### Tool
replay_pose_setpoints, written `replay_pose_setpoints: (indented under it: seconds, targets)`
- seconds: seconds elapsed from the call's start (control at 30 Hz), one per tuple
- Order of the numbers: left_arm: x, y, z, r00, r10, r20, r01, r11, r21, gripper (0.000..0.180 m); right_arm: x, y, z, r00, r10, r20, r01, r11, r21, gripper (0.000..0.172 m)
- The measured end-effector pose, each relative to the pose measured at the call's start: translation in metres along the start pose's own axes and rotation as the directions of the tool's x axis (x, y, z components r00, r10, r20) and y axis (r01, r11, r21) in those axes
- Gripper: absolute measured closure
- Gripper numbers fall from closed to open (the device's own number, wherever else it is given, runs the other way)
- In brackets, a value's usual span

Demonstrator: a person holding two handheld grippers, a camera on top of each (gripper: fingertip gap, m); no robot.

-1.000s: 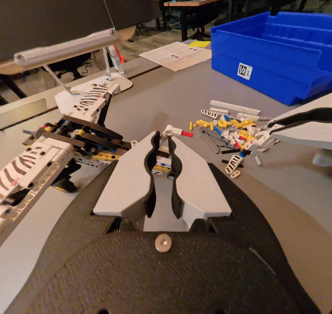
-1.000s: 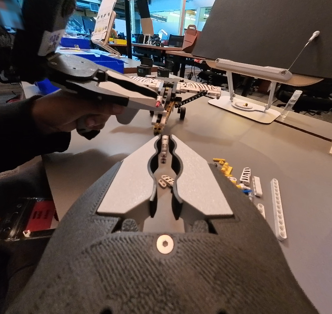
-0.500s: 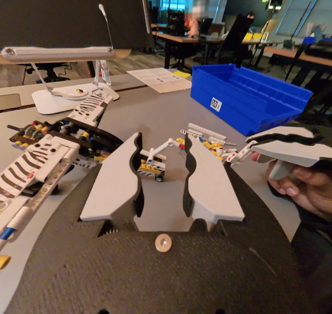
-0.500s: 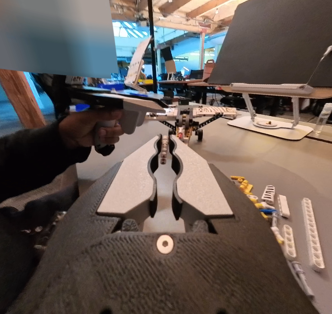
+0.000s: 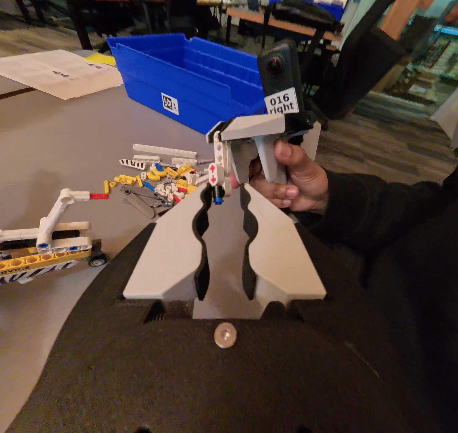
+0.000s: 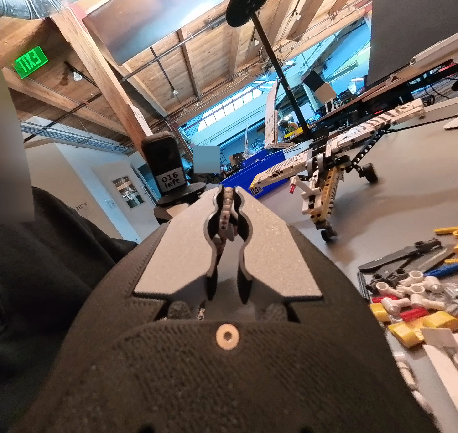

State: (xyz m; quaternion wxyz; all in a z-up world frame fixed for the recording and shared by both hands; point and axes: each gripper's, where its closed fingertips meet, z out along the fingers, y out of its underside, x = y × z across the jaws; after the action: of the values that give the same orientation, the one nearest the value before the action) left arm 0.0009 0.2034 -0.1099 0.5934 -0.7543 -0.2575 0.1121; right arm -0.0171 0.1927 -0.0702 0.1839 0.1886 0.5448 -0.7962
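Note:
My right gripper (image 6: pixel 227 189) is shut on a small white beam piece (image 6: pixel 226 207). In the left wrist view this gripper (image 5: pixel 218 134) is held in a hand. The piece (image 5: pixel 219 158) hangs down from its tips, with red axle ends and a blue pin at the bottom. My left gripper (image 5: pixel 223 190) is open. Its fingertips stand on either side of the piece's lower end, and the right pad is clearly apart from it. The left gripper's body (image 6: pixel 183 193) shows just behind my right fingertips.
A white, yellow and black brick model (image 5: pixel 44 247) stands on the grey table (image 5: pixel 62 148); it also shows in the right wrist view (image 6: pixel 334 163). Loose small parts (image 5: pixel 161 176) lie beside it. A blue bin (image 5: pixel 188 79) and a paper sheet (image 5: pixel 57 72) are farther back.
My left gripper let go of the model's white arm, opened wide, swung right and partly closed around the piece's lower end. My right gripper rose and turned with the white piece still held.

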Motion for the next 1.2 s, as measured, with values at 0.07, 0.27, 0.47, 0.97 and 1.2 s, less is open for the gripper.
replay_pose_setpoints:
  seconds: [0.07, 0.27, 0.47, 0.97, 1.2]
  targets:
    - [0.000, 0.000, -0.001, 0.999, 0.030, 0.011, -0.030, 1.000, -0.006, 0.166, 0.001, -0.001, -0.001, 1.000, 0.005, 0.002, -0.005, 1.000, 0.007, 0.167]
    - [0.002, -0.008, -0.005, 0.984, -0.139, -0.110, 0.146, 0.988, 0.056, 0.175, 0.002, -0.003, -0.002, 1.000, -0.016, -0.016, 0.016, 1.000, 0.020, 0.161]
    - [-0.004, -0.018, -0.020, 0.946, -0.257, -0.197, 0.300, 0.926, 0.230, 0.177, 0.012, -0.012, -0.008, 0.984, -0.108, -0.140, 0.120, 0.990, 0.075, 0.121]
    - [-0.001, -0.033, -0.044, 0.958, -0.149, -0.246, 0.242, 0.881, 0.407, 0.177, -0.036, 0.020, 0.062, 0.958, -0.209, 0.199, 0.235, 0.965, -0.120, 0.165]
    - [-0.010, -0.026, -0.071, 0.968, -0.164, -0.189, 0.242, 0.804, 0.543, 0.178, -0.032, 0.026, 0.067, 0.962, -0.148, 0.231, 0.180, 0.975, -0.127, 0.158]
